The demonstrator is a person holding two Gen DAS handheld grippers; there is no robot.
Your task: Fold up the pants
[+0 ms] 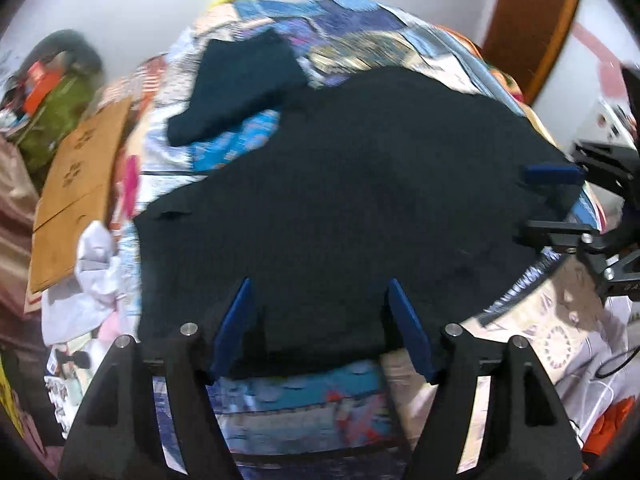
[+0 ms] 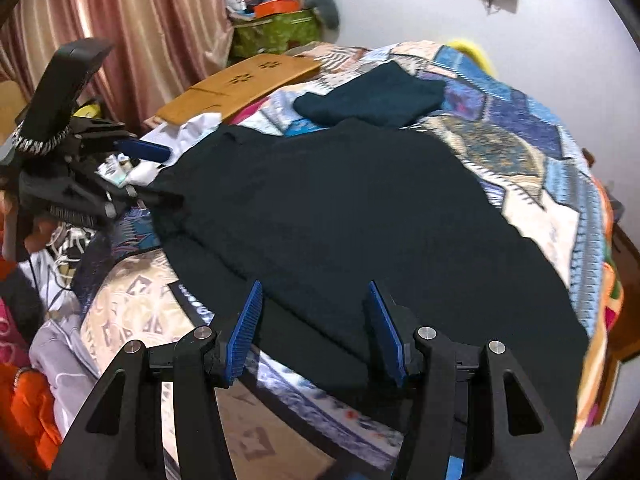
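Observation:
Dark pants [image 1: 340, 200] [image 2: 360, 208] lie spread flat across a bed with a patchwork quilt [image 1: 360, 32] [image 2: 520, 128]. My left gripper [image 1: 320, 282] hovers over the pants' near edge, jaws wide apart and nothing between the blue pads [image 1: 236, 320]. In the right wrist view my right gripper [image 2: 315, 286] also stands open above the near edge of the pants, and the cloth lies flat beneath it. Each gripper shows in the other's view: the right gripper [image 1: 528, 204] at the pants' right edge, the left gripper [image 2: 160, 174] at their left end.
A folded dark garment [image 1: 240, 84] [image 2: 372, 96] lies on the quilt beyond the pants. A wooden board [image 1: 76, 184] [image 2: 240, 84] and white cloth [image 1: 92, 276] sit by the bed's side. A cluttered green box [image 2: 272, 32] and pink curtain [image 2: 140, 20] stand behind. Cables [image 2: 60, 248] lie at the left.

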